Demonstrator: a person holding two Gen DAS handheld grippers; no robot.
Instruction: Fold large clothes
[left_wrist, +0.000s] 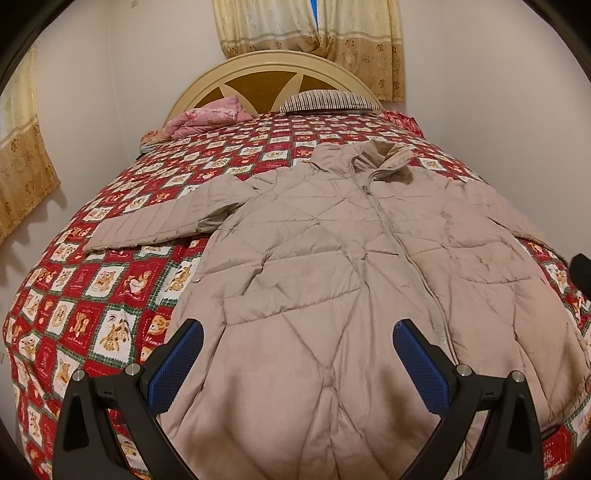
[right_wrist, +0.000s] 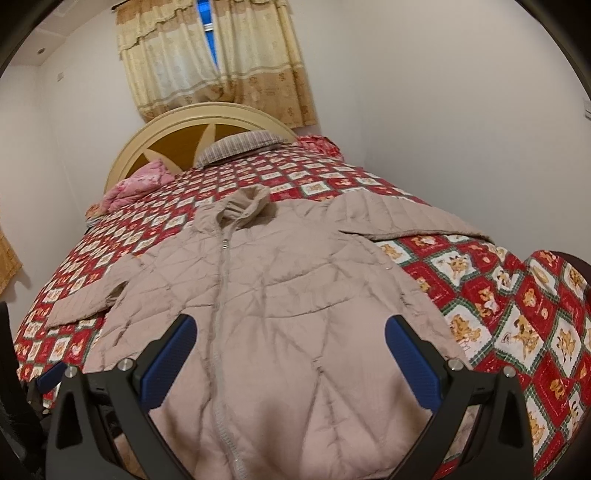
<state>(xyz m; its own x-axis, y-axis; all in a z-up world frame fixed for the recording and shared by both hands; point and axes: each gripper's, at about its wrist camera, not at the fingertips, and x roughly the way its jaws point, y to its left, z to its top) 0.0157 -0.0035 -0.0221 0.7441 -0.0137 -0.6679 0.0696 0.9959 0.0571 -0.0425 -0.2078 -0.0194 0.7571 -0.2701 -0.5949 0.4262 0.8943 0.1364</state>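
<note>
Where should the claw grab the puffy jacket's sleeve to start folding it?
Probably the left claw should pinch the cuff end of the sleeve that sticks out flat to that side of the jacket, coming from the outer edge of the bed. That end lies loose on the quilt, free to swing across the chest.

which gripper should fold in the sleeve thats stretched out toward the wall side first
Left. The left gripper hangs open over the jacket's left half, nearer that outstretched sleeve. The right gripper sits open by the opposite edge, nearer the other sleeve.
</note>
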